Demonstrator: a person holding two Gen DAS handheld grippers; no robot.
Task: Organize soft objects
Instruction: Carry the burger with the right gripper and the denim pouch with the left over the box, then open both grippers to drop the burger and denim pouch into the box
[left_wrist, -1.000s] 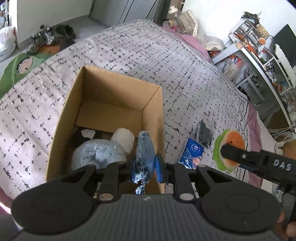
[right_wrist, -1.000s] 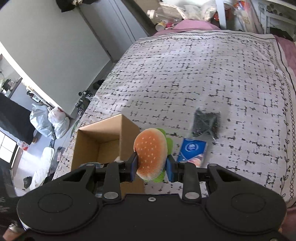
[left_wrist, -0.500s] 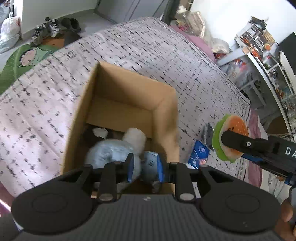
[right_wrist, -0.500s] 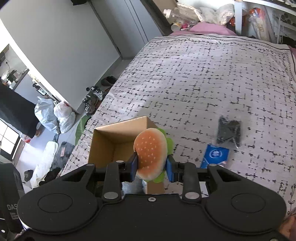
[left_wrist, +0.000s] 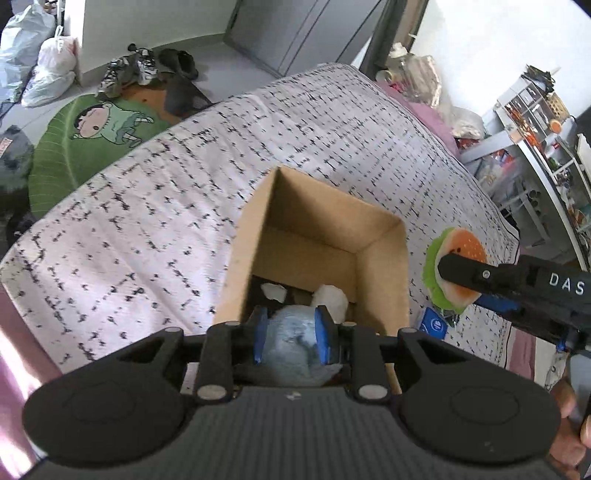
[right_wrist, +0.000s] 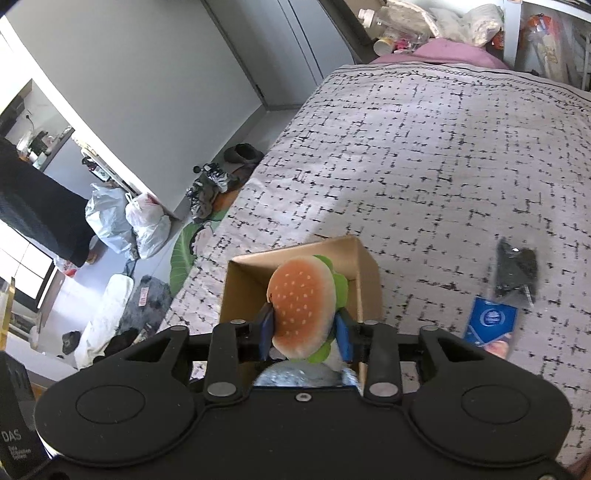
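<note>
The left gripper (left_wrist: 290, 339) hangs over the open cardboard box (left_wrist: 382, 266), its blue pads (left_wrist: 322, 338) parted and empty, framing a pale blue-grey plush (left_wrist: 291, 347) that lies inside the box below them. Beside that fuzzy toy sit a white plush lump (left_wrist: 330, 300) and a smaller white scrap (left_wrist: 274, 291) on the box's dark floor. The right gripper (right_wrist: 304, 328) is clamped on a round hamburger plush (right_wrist: 301, 306), its tan, seed-speckled bun edged with a green felt frill, held above the box's right wall. On the bed's grey quilt (right_wrist: 443, 155), stitched in broken black checks, a glossy blue packet (right_wrist: 489, 325) lies just right of the box, with a crinkled black pouch (right_wrist: 515, 271) touching its far edge. Beyond the bed, shoes (left_wrist: 127, 72) and a green cartoon rug (left_wrist: 92, 136) cover the floor.
</note>
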